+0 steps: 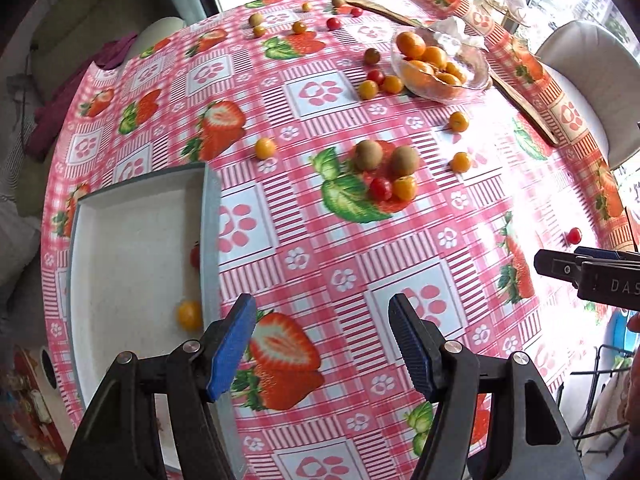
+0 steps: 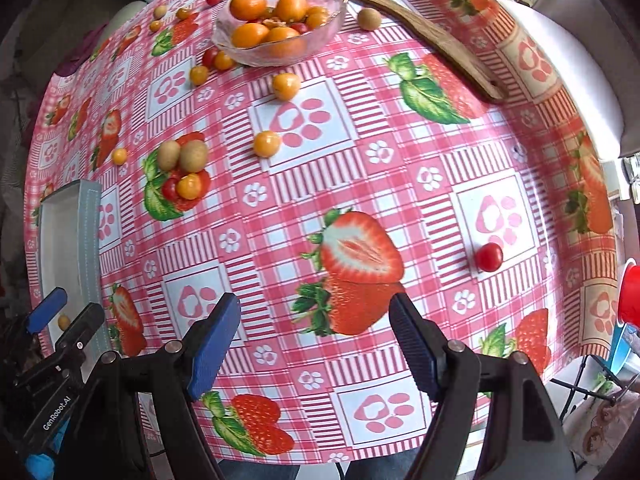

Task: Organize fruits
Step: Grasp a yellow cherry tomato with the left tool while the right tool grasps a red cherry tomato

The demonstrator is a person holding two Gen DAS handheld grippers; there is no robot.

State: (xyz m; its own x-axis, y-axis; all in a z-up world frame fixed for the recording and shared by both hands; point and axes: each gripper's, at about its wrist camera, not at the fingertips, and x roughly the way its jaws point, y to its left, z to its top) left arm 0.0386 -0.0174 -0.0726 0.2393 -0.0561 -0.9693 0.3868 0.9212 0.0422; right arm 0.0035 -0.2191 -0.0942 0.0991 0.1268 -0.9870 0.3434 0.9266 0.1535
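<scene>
Small fruits lie scattered on a pink strawberry-print tablecloth. A white tray [image 1: 132, 248] at the left holds a yellow fruit [image 1: 189, 314] and a red tomato [image 1: 195, 256]. Two kiwis [image 1: 368, 155] sit mid-table with a red tomato [image 1: 380, 188] and an orange fruit [image 1: 404, 187]. A glass bowl [image 1: 476, 80] at the back holds oranges. My left gripper [image 1: 322, 344] is open and empty, just right of the tray. My right gripper [image 2: 314, 344] is open and empty above the near table; a lone red tomato [image 2: 489, 257] lies ahead to its right.
A wooden board [image 2: 432, 36] lies behind the bowl with crumpled plastic [image 1: 456, 32]. A white chair [image 1: 592, 80] stands at the far right. A red cup [image 2: 630, 296] is at the right edge. The left gripper shows in the right wrist view [image 2: 60, 320].
</scene>
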